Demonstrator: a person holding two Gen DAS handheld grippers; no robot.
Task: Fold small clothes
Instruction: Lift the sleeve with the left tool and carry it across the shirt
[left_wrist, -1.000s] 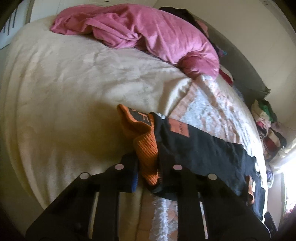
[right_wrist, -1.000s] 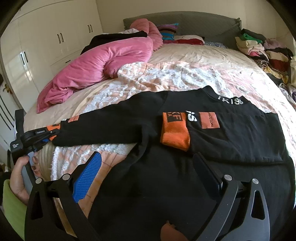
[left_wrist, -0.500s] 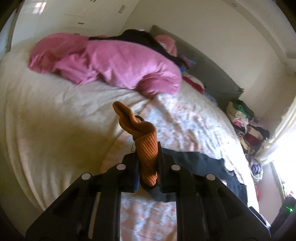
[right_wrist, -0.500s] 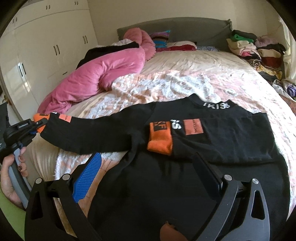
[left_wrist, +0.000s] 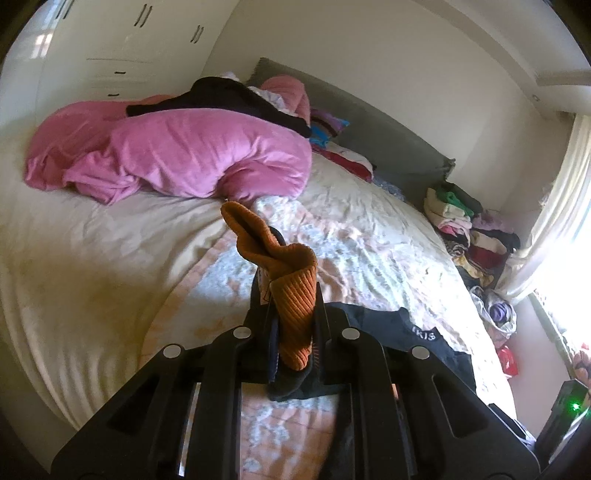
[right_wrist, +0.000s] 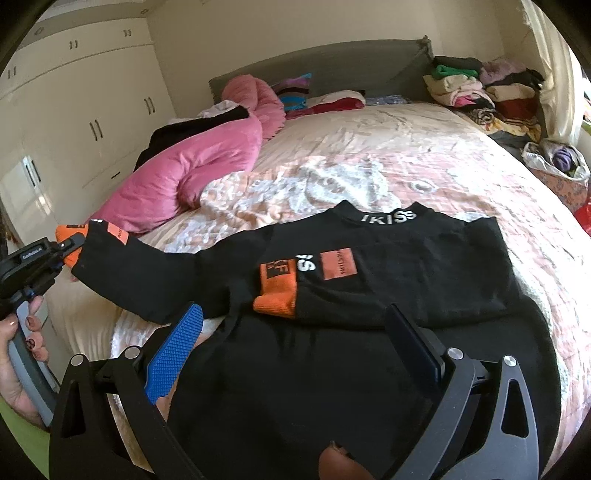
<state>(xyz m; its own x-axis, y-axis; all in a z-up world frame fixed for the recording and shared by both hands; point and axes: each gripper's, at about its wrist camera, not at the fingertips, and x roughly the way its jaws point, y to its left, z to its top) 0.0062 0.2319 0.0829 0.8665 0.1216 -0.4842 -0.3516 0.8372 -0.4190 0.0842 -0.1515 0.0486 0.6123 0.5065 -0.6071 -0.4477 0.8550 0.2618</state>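
A small black sweater (right_wrist: 388, 266) with orange cuffs and white collar lettering lies flat on the bed. Its right sleeve is folded across the chest, orange cuff (right_wrist: 277, 291) in the middle. My left gripper (left_wrist: 293, 328) is shut on the orange cuff (left_wrist: 291, 295) of the other sleeve and holds it raised off the bed; it also shows in the right wrist view (right_wrist: 64, 245) at the far left, with the sleeve (right_wrist: 155, 273) stretched out. My right gripper (right_wrist: 295, 339) is open and empty, hovering over the sweater's lower body.
A pink duvet (right_wrist: 192, 166) lies bunched on the bed's left side with dark clothing on it. Stacks of folded clothes (right_wrist: 480, 88) stand at the far right by the headboard. White wardrobes (right_wrist: 81, 110) line the left wall. A bag of clothes (right_wrist: 561, 162) sits by the window.
My left gripper has lifted the orange cuff up off the bed and tilted upward, pulling the sleeve taut. My right gripper has stayed open over the sweater's body.
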